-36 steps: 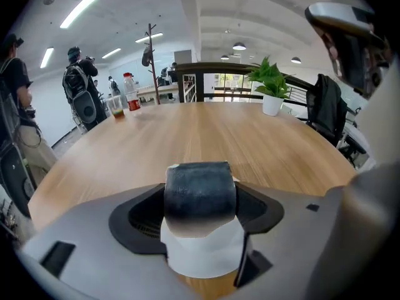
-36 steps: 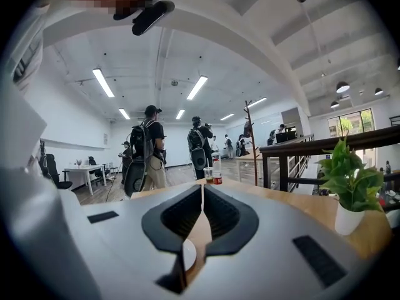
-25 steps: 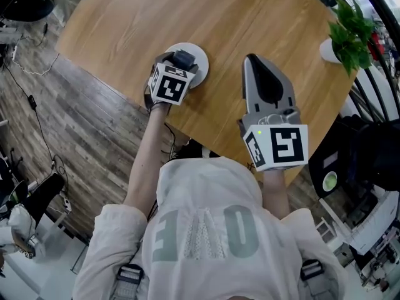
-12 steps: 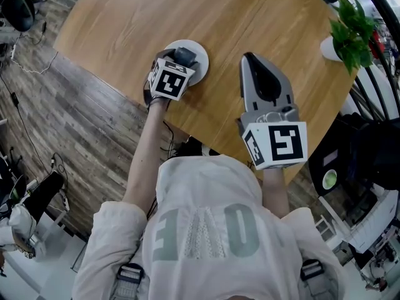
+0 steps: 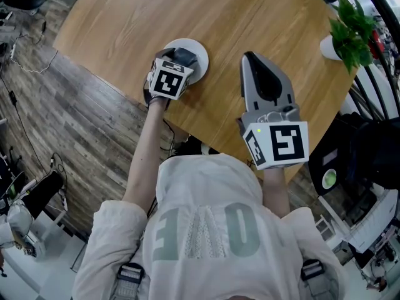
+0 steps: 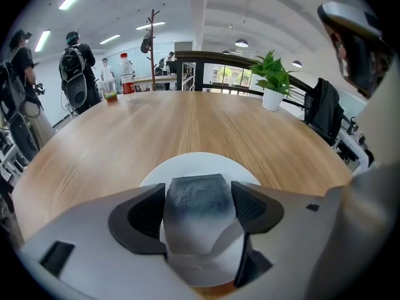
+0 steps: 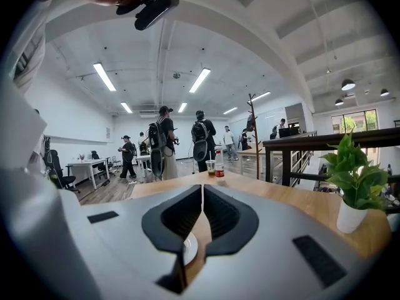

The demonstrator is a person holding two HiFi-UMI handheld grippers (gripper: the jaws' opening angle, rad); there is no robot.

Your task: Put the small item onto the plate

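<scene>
A white plate lies near the table's front edge, and it fills the space under the jaws in the left gripper view. Right above it my left gripper points steeply down, shut on the small item, a grey and white soft-looking block. Both dark pads press against its sides. From the head view only the item's dark top shows. To the right, my right gripper hovers level over bare wood. It is shut, tips touching, with nothing between them.
The round wooden table ends just behind both hands. A potted plant stands at its far right edge. A bottle and a cup stand on the far side. Several people stand in the room beyond.
</scene>
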